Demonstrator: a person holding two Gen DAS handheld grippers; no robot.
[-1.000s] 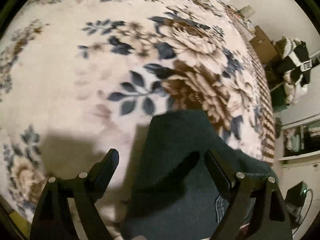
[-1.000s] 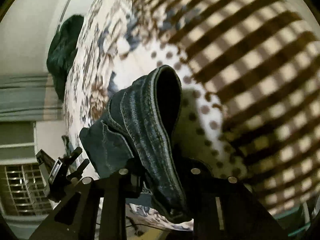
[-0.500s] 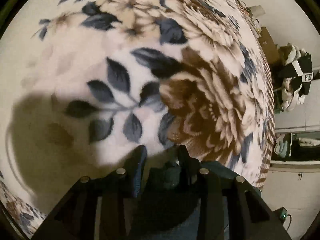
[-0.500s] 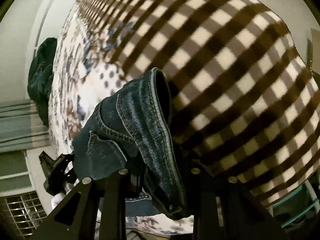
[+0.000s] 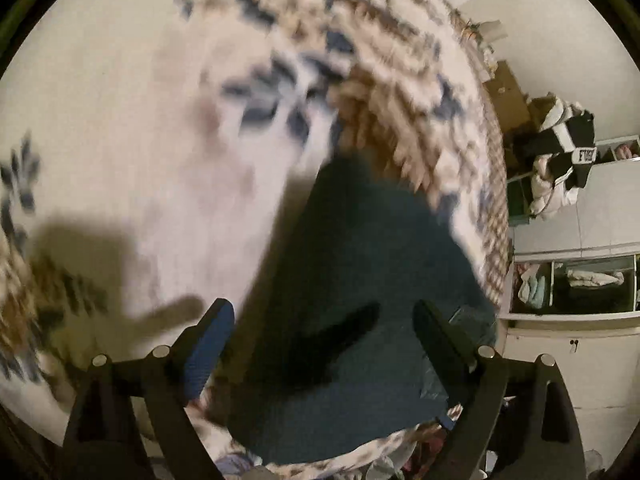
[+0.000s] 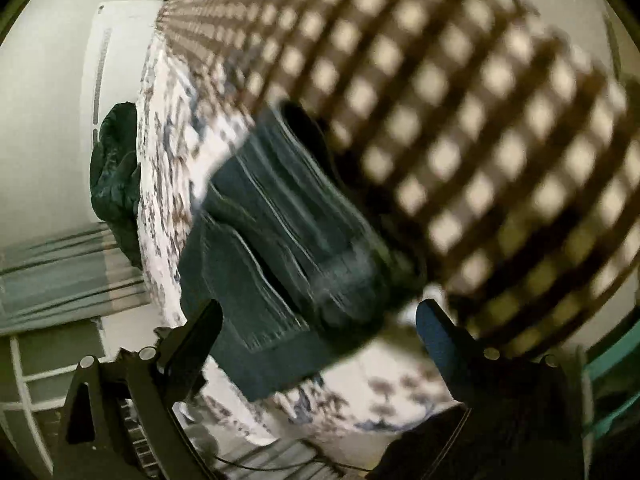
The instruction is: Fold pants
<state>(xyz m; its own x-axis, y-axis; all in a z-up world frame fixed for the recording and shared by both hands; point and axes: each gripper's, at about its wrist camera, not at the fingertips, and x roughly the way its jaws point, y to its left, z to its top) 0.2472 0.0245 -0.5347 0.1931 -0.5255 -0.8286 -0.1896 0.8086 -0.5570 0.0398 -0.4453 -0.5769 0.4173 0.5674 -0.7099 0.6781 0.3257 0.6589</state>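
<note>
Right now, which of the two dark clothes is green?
The crumpled bundle at the blanket's far edge. The jeans, lying nearer, are blue with pale seams.

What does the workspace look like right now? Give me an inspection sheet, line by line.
Surface: a blanket with a flower print, turning to brown checks on one side.
Job's things: dark jeans lying on the blanket, released; the denim lies below the left gripper.
Clutter: a dark green garment at the blanket's far edge.
Grippers: left gripper open, jaws just opened, nothing pinched; right gripper open, jaws just opened, jeans free between them.
Cables: a thin cable low in the right wrist view.
Surroundings: white cabinets with open shelves, a black and white garment, cardboard boxes, curtains.
</note>
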